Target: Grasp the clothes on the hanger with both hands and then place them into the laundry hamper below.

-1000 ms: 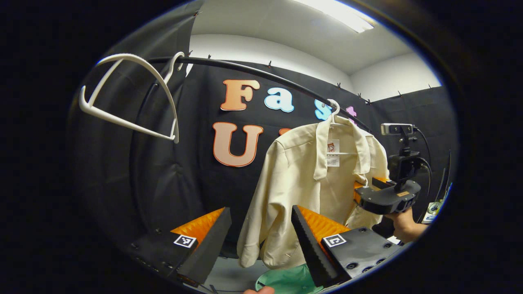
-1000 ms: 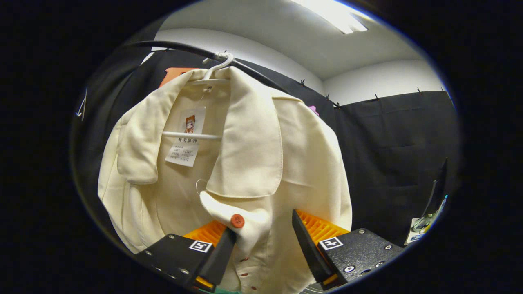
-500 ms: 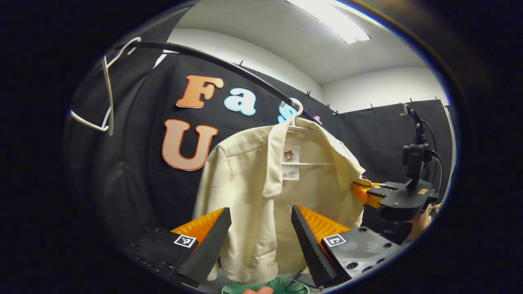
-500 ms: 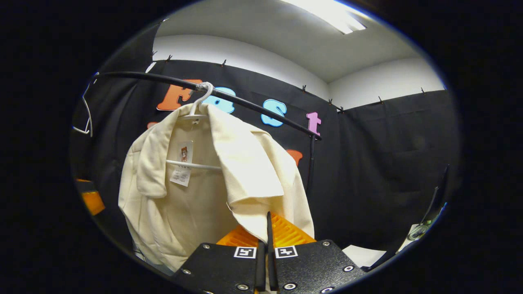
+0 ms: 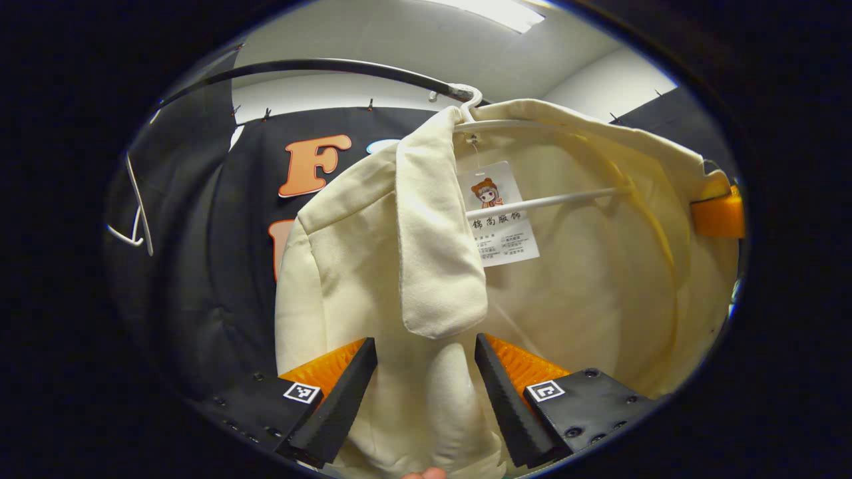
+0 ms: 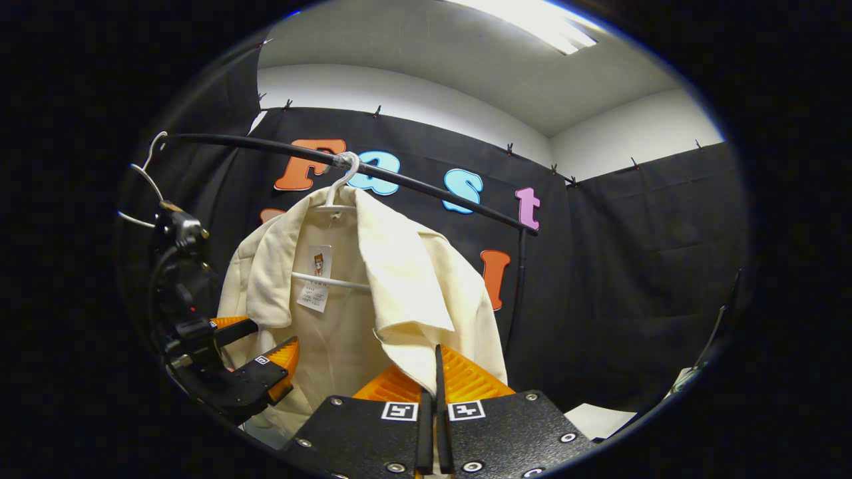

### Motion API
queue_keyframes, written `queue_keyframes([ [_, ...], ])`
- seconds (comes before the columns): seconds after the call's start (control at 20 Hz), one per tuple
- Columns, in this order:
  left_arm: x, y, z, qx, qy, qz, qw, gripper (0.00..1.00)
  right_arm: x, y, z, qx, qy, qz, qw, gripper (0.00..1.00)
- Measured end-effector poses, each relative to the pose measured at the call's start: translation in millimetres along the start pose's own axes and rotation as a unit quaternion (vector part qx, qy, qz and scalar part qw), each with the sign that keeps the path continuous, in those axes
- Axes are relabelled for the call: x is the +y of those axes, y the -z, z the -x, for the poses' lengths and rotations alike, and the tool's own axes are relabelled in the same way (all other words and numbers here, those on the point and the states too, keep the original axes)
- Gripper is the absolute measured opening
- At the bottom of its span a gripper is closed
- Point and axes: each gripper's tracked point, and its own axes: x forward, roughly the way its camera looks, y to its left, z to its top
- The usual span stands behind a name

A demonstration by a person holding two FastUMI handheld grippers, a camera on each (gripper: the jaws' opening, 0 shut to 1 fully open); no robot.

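Cream woven fabric, a collared shirt (image 6: 333, 319), hangs at centre frame on a thin white plastic hanger (image 6: 336, 193) hooked over the black metal rail (image 6: 426, 189). The right gripper (image 6: 436, 372), bottom centre of its view, is clamped on the shirt's front edge. The left gripper (image 5: 426, 372) stands wide open with the other front panel between its fingers; it should close squarely on that cloth below the lapel before any lifting off the hanger.

The left claw (image 5: 426, 372) is raised with its two fingers spread wide apart, cream cloth hanging between them. The right claw (image 6: 436, 372) has its fingers pressed together, pinching a fold of that cloth. In the right gripper view, the left claw (image 6: 263, 346) reaches in from the side.
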Motion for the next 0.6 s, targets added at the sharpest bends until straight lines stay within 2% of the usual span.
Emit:
queue_keyframes([
  [0.15, 4.3, 3.9, -7.1, -0.001, 0.001, -0.013, 1.0, 0.94, 2.9, 1.9, -1.2, 0.0, -0.005, -0.003, 1.0, 0.02],
  [0.25, 21.2, -2.4, 1.4, -0.01, -0.024, -0.01, 1.0, 0.74, 1.8, 1.6, -1.5, -0.002, -0.003, -0.006, 1.0, 0.02],
  [0.4, 48.3, -7.6, 14.9, -0.012, -0.058, -0.011, 0.998, 0.23, -0.2, 2.3, -3.1, -0.001, 0.001, -0.014, 1.0, 0.02],
  [0.45, 53.5, -12.0, 18.1, -0.01, -0.055, -0.007, 0.998, 0.13, -1.2, 0.5, -3.4, -0.004, -0.001, -0.018, 1.0, 0.02],
  [0.5, 55.8, -16.2, 21.3, -0.008, -0.05, -0.001, 0.999, 0.1, 1.8, -3.9, -2.9, -0.015, -0.009, -0.027, 0.999, 0.02],
  [0.6, 71.3, -34.1, 32.2, -0.014, -0.048, 0.0, 0.999, 0.09, -2.1, -11.0, 4.7, -0.028, -0.001, -0.036, 0.999, 0.02],
])
